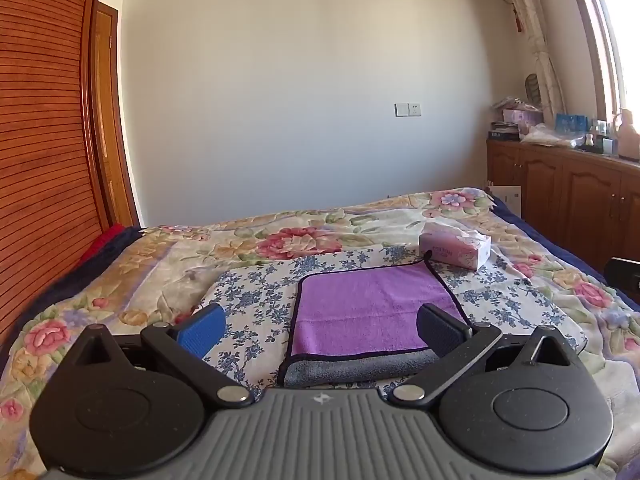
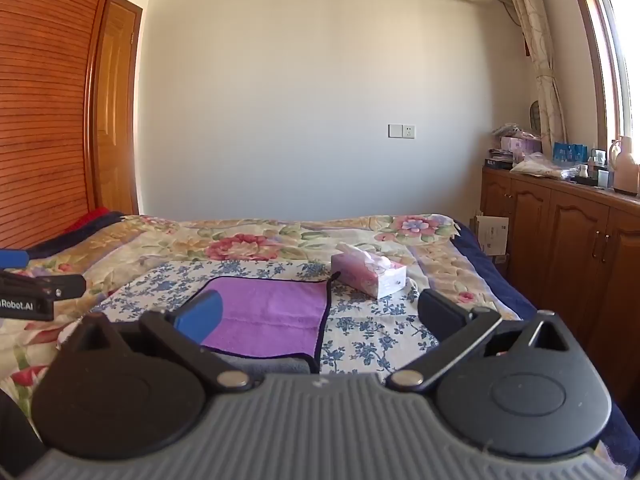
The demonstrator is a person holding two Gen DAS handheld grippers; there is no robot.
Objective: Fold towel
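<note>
A purple towel [image 1: 368, 308] with a dark hem lies folded flat on a blue-flowered cloth [image 1: 256, 292] on the bed, its grey underside showing along the near edge. It also shows in the right wrist view [image 2: 272, 312]. My left gripper [image 1: 320, 328] is open and empty, held just above the towel's near left part. My right gripper [image 2: 320, 316] is open and empty, near the towel's near right corner. The left gripper's body shows at the far left of the right wrist view [image 2: 28, 296].
A pink tissue box [image 1: 454, 246] stands just beyond the towel's far right corner, also in the right wrist view [image 2: 368, 272]. A floral bedspread [image 1: 120, 280] covers the bed. Wooden cabinets [image 2: 560, 240] line the right side and a wooden wardrobe [image 1: 40, 160] the left.
</note>
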